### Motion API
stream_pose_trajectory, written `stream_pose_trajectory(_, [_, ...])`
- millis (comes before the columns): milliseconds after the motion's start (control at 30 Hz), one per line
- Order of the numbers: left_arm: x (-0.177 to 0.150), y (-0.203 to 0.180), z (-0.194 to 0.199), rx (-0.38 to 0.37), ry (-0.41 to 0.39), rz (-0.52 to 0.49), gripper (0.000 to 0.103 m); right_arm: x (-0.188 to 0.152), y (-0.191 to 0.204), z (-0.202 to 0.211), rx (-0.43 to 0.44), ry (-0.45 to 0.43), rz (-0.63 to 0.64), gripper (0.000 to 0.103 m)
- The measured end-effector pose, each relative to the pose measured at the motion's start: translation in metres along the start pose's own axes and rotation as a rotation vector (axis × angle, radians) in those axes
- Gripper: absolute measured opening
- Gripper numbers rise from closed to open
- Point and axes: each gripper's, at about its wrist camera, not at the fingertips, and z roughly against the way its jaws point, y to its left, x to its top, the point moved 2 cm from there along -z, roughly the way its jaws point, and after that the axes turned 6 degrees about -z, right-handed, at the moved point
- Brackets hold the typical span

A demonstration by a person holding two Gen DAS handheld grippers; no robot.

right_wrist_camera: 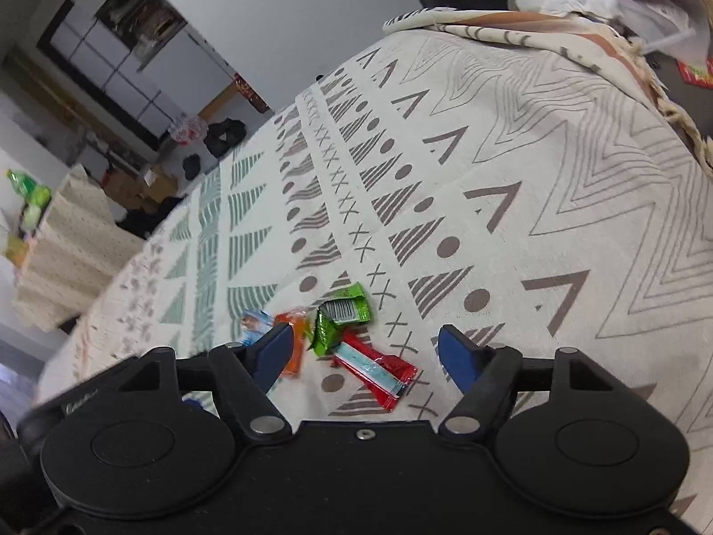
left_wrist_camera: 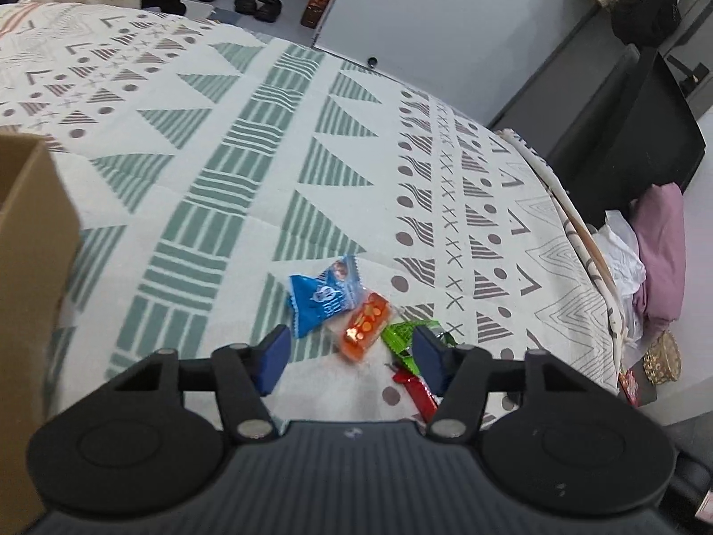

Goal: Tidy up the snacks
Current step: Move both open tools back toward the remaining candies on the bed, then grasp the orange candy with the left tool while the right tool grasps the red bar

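**Both grippers standing over the snack pile, nothing gripped yet**

The snacks are lying in one loose cluster on the patterned bedspread (left_wrist_camera: 312, 142), toward its right-hand edge as the left wrist view shows it. The blue packet (left_wrist_camera: 321, 299) is sitting farthest into the spread, the orange packet (left_wrist_camera: 367, 325) is overlapping its corner, and the green packet (left_wrist_camera: 407, 334) and the red bar (left_wrist_camera: 416, 390) are lying just beside, touching or nearly so.

The left gripper (left_wrist_camera: 352, 359) is pointing down at the orange packet with its fingers apart — the packet is showing between the blue pads, but neither pad is pressing on it. The right gripper (right_wrist_camera: 370, 354) is likewise standing with fingers apart, straddling the red bar (right_wrist_camera: 379, 372) and the green packet (right_wrist_camera: 341, 316); no contact is visible there either.

Judgement: each hand is lining up on a separate packet so the pile can be split in one pass. The cardboard box (left_wrist_camera: 31, 267) is standing at the left side of the spread, well apart from the pile, and is probably the destination.

Open room: the middle of the spread is lying bare between pile and box. The two grippers are working close together over one cluster — crowding is the risk, as is pinching two overlapping wrappers at once.
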Motion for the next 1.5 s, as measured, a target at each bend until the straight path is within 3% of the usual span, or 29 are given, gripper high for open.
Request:
stream_pose_trajectory(167, [0.002, -0.003, -0.024, -0.02, 0.03, -0.011, 0.044, -0.004, 0.002, -0.017, -0.023, 0.033, 0.024, 0.066])
stream_pose_trajectory(300, [0.005, -0.007, -0.036, -0.034, 0.04, -0.032, 0.043, -0.006, 0.001, -0.025, -0.022, 0.056, 0.026, 0.063])
stream_pose_trajectory(733, [-0.002, -0.016, -0.065, 0.022, 0.067, -0.109, 0.041, -0.014, 0.006, -0.046, -0.046, 0.102, 0.098, 0.063])
stream_pose_trajectory(833, [-0.004, -0.014, -0.069, 0.04, 0.073, -0.108, 0.03, -0.016, 0.008, -0.049, -0.058, 0.104, 0.131, 0.063])
stream_pose_trajectory(867, [-0.003, -0.012, -0.067, 0.034, 0.068, -0.097, 0.02, -0.017, 0.009, -0.049, -0.062, 0.101, 0.138, 0.063])
stream_pose_trajectory(900, [-0.003, -0.011, -0.066, 0.027, 0.069, -0.083, 0.018, -0.018, 0.01, -0.049, -0.066, 0.098, 0.143, 0.062])
stream_pose_trajectory(933, [-0.002, -0.01, -0.064, 0.034, 0.071, -0.072, 0.018, -0.019, 0.011, -0.049, -0.074, 0.092, 0.153, 0.061])
stream_pose_trajectory(1000, [-0.003, -0.008, -0.058, 0.051, 0.07, -0.065, 0.018, -0.02, 0.012, -0.05, -0.096, 0.09, 0.182, 0.041])
stream_pose_trajectory(1100, [-0.005, -0.007, -0.047, 0.031, 0.065, -0.071, 0.018, -0.021, 0.011, -0.049, -0.083, 0.104, 0.179, 0.031])
stream_pose_trajectory(1200, [-0.007, -0.005, -0.033, 0.029, 0.049, -0.069, 0.018, -0.023, 0.013, -0.044, -0.058, 0.129, 0.168, 0.025])
stream_pose_trajectory(1500, [-0.015, 0.004, -0.002, 0.017, 0.035, -0.051, 0.018, -0.033, 0.017, -0.022, 0.0, 0.145, 0.148, 0.024])
